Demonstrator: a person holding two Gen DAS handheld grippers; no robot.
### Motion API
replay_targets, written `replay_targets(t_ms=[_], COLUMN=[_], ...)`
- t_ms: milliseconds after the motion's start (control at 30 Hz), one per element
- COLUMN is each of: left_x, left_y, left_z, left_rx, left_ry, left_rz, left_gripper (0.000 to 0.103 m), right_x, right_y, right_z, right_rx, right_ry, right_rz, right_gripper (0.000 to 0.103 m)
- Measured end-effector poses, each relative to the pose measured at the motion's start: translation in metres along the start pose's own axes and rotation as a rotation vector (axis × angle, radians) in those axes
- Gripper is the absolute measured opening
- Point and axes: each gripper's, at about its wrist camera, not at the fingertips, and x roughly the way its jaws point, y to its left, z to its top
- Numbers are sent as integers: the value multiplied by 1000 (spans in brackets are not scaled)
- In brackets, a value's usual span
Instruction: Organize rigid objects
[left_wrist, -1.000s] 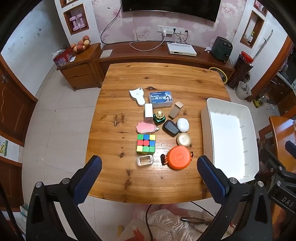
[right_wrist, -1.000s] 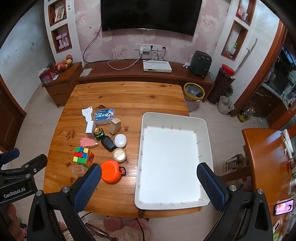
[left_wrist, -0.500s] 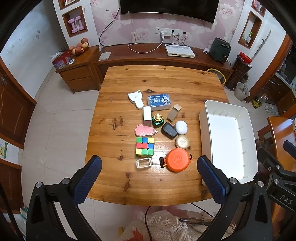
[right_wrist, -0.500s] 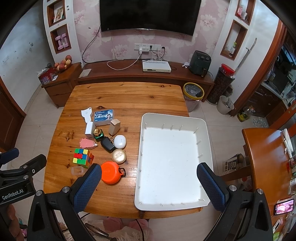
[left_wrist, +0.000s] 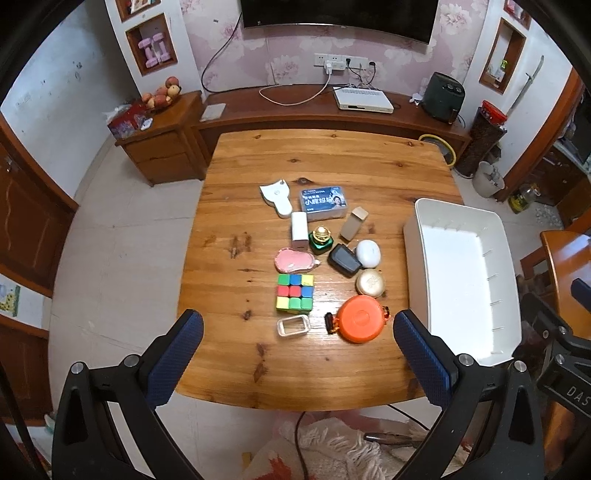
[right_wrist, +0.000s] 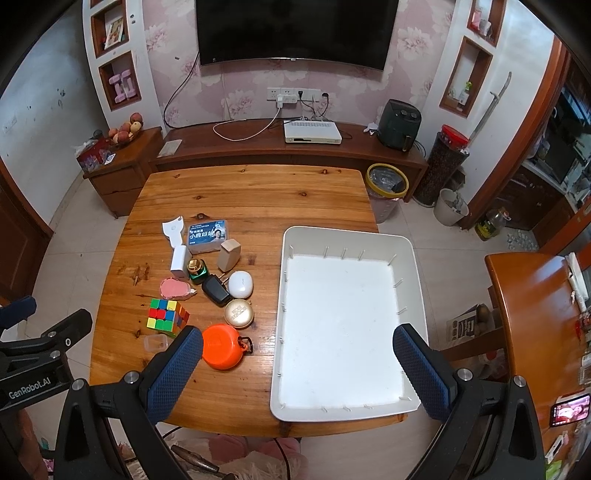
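Several small objects lie grouped on the wooden table: a Rubik's cube, an orange round case, a gold tin, a black key fob, a white earbud case, a blue box and a clear small box. An empty white bin stands at the table's right. My left gripper is open, high above the near table edge. My right gripper is open, above the bin's near left rim.
A green bottle, white charger, pink item, beige block and white scraper also lie in the group. A low TV cabinet runs behind the table. A second wooden table stands at the right.
Both grippers have drifted slightly back and up, so the table and bin sit a little lower in view. No object has moved.
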Motion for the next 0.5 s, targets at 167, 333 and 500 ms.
replay_targets(t_ms=[167,333,500], left_x=[3,3,3], left_y=[-1,-1,-1], left_z=[0,0,0], left_rx=[-9,-8,-11], left_ry=[18,17,20], left_rz=[-5,-5,-4], left_gripper=[102,102,102], right_x=[4,5,7], right_y=[0,1,2], right_z=[2,3,4], right_rx=[4,3,5], right_ry=[1,1,1], right_rz=[1,2,6], right_gripper=[103,103,103])
